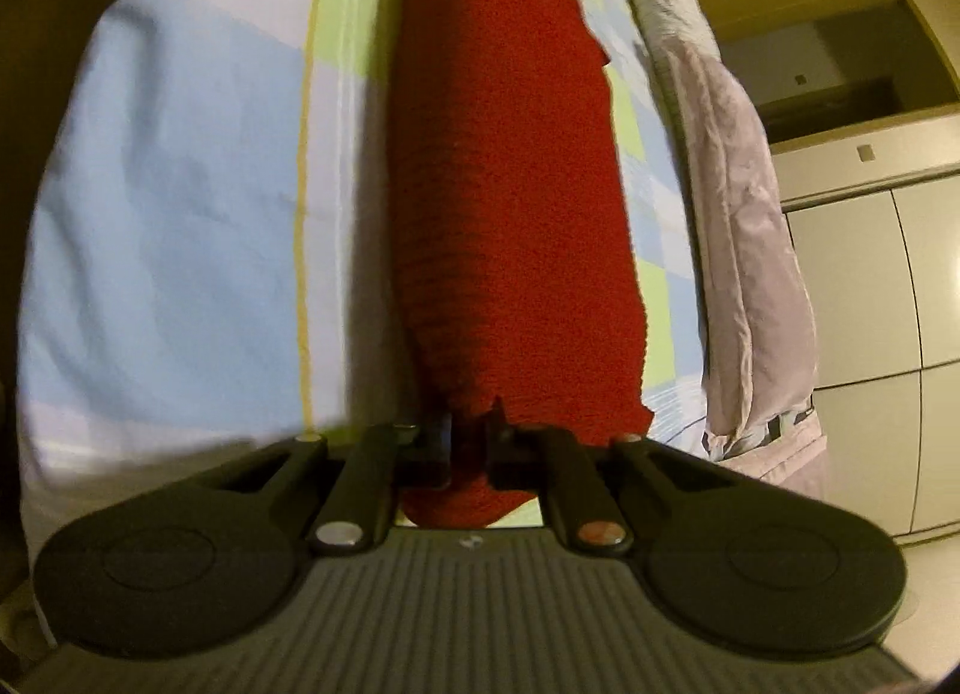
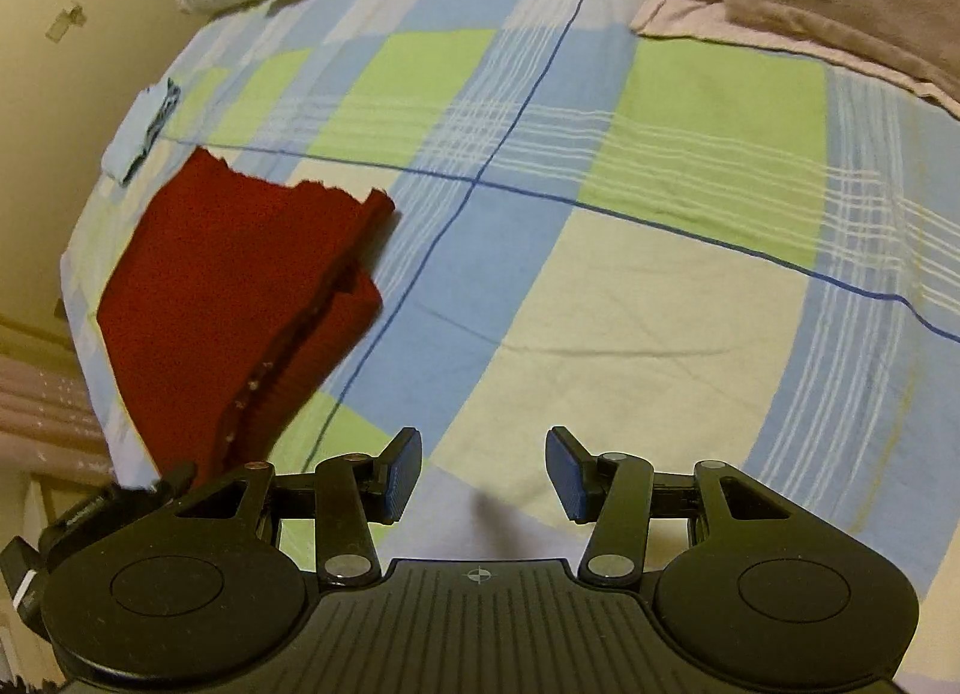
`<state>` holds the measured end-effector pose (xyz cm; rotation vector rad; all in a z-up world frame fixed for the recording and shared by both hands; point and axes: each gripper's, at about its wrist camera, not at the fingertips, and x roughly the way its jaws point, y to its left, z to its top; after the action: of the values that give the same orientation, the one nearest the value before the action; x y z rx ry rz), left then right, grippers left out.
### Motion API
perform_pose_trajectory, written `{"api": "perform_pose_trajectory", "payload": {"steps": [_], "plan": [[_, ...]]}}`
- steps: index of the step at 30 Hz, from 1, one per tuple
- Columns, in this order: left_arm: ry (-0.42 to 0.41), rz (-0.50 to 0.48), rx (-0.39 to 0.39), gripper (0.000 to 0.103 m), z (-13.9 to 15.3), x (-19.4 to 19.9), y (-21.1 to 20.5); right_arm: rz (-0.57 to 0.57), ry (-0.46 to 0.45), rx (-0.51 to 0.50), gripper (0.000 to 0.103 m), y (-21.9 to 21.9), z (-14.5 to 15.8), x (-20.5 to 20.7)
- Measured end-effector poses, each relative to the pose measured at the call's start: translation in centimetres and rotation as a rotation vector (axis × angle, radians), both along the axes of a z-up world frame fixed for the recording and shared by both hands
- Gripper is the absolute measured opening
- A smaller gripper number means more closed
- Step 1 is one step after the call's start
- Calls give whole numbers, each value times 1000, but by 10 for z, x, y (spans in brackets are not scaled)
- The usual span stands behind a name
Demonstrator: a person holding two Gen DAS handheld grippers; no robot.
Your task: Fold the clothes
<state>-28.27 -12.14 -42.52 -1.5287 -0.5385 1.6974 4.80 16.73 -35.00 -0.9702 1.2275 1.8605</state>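
Red knit garment (image 1: 510, 202) is pinched at its near edge by the left gripper (image 1: 471, 442), lying partly folded on the checked bedsheet (image 2: 600, 274). Right gripper (image 2: 483, 469) is held open, empty, above the sheet. Mid-fold step judged; a second edge likely must be grasped next.

One red garment (image 1: 510, 184), two tools, one checked sheet (image 2: 630, 304).

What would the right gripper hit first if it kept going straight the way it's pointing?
Probably the checked bedsheet. The right gripper is open and empty, angled down at bare sheet; the red garment lies off to its left, outside that line. Depth is unclear.
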Motion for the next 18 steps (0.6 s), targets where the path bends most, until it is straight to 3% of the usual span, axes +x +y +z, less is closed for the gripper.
{"api": "perform_pose_trajectory", "payload": {"steps": [4,8,11,13,15,18], "plan": [[90,-51,7,4,34,-10,-21,34,7,16,50,16,-2,-6],[172,-88,-81,5,47,-29,-45,47,45,8,50,30,-3,-8],[77,-53,-78,7,28,-30,-49,77,89,-36,50,40,-15,-17],[25,-16,-70,20,14,-24,-44,99,133,-71,50,47,-24,-25],[21,13,-83,27,7,-22,-43,122,232,-143,50,56,-36,-33],[-12,66,-50,28,1,-27,-52,104,363,-240,50,70,-54,-41]]}}
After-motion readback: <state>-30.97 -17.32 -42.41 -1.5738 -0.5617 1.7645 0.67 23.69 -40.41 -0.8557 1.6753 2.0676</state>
